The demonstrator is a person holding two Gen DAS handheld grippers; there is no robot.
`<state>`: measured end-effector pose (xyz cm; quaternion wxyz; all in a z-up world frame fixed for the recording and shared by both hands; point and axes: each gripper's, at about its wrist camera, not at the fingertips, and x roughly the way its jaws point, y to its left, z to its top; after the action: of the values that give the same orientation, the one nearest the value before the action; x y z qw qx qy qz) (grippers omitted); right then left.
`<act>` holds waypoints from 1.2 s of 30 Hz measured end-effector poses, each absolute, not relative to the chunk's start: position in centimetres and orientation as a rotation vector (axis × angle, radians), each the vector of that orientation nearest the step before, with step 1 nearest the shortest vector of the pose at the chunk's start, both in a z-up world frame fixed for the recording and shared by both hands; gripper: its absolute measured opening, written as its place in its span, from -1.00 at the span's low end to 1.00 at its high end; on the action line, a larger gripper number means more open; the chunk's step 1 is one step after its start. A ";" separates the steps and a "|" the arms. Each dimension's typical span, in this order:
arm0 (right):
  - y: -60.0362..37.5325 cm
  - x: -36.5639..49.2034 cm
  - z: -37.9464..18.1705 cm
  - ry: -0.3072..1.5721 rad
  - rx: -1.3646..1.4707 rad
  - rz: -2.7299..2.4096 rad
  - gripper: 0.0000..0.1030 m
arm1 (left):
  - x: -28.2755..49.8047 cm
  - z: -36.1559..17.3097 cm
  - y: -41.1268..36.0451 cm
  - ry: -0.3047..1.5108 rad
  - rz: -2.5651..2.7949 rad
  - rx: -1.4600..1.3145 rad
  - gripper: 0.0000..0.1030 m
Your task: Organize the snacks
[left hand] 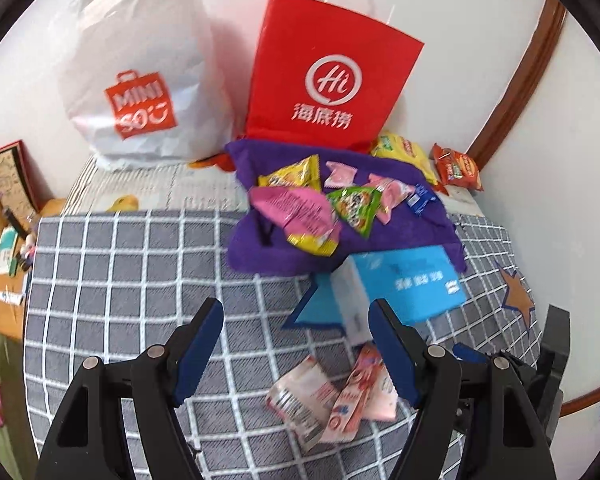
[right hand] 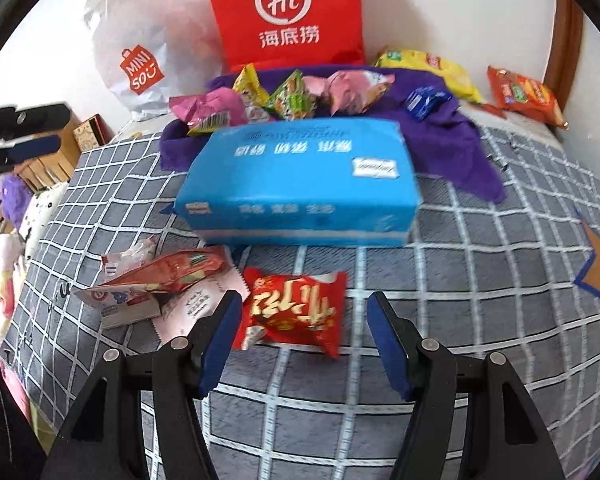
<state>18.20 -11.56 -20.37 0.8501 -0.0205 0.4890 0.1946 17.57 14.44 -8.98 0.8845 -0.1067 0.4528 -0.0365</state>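
White plastic bag [left hand: 140, 80] reads "MINISO"; red paper bag [left hand: 332, 80] reads "Hi 海底捞" (white print).

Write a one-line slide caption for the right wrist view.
Open hand-held gripper above red snack, blue box behind.

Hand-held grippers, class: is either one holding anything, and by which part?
Nothing is held. The left hand-held gripper is open above pink packets; the right hand-held gripper is open around a red snack packet, untouched.

Snacks on the bed
A red snack pack [right hand: 294, 312] lies flat beside pink packs [right hand: 160, 292]; more small snacks [right hand: 284, 96] sit piled on a purple cloth [right hand: 460, 136].
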 end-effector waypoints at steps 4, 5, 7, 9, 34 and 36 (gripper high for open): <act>-10.4 18.4 -21.9 1.063 -0.087 0.396 0.24 | 16.1 -10.1 15.1 0.956 -0.053 -0.220 0.43; -10.1 18.4 -22.2 1.063 -0.095 0.398 0.24 | 15.7 -10.4 15.2 0.961 -0.047 -0.219 0.43; -9.8 18.3 -22.7 1.048 -0.108 0.394 0.24 | 15.0 -10.9 15.5 0.970 -0.035 -0.219 0.43; -9.7 18.5 -23.1 1.043 -0.117 0.393 0.12 | 14.6 -11.5 15.6 0.981 -0.026 -0.222 0.43; -16.1 15.1 -21.8 0.964 -0.260 0.348 0.38 | 15.7 -16.5 7.7 1.059 -0.186 -0.121 0.43; -16.7 15.0 -21.8 0.961 -0.246 0.337 0.41 | 15.9 -17.0 6.8 1.066 -0.181 -0.082 0.42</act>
<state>15.01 -16.70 -21.78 0.8659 -0.1172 0.4589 0.1611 15.88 6.78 -17.01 0.8565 -0.0390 0.5074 -0.0864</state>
